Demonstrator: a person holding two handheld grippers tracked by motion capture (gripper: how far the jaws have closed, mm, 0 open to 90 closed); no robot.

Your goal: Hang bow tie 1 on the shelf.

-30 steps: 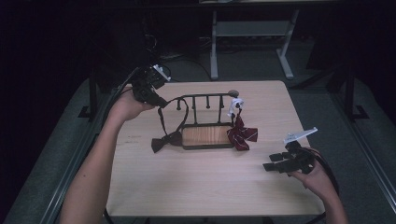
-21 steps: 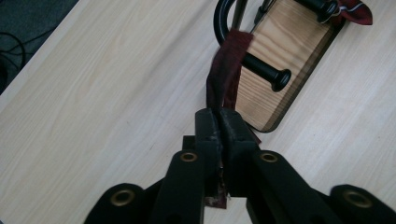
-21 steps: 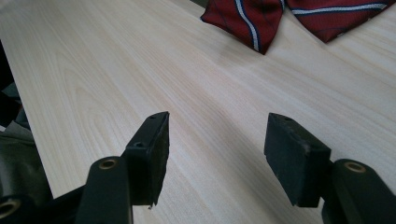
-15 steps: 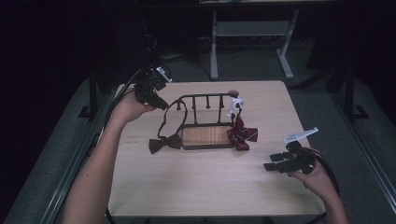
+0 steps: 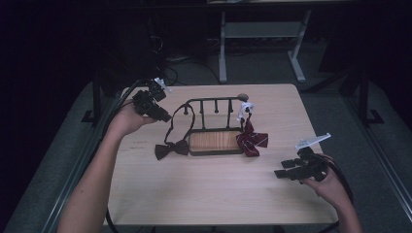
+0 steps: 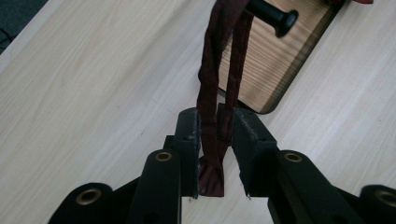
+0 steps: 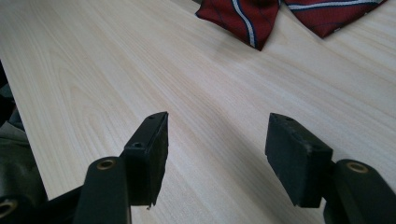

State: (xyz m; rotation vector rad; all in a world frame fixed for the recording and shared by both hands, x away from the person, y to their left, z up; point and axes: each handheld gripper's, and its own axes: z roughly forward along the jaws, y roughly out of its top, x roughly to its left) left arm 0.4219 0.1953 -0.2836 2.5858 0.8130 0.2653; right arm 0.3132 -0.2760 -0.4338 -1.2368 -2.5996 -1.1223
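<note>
Centrally on the pale wood-grain tabletop [image 5: 204,194] stands a black metal peg rack [image 5: 214,104] on a rounded wooden base. From its left end a dark maroon strap [image 6: 219,84] hangs to a bow tie [image 5: 171,148] lying flat beside the base. The left gripper view shows the doubled fabric strap between the left gripper [image 6: 215,140] fingers, which have just been opening and barely touch it. A striped red bow tie [image 5: 251,141] rests at the base's right end. Near the right edge, the right gripper [image 5: 284,171], held level, has its fingers wide and empty.
</note>
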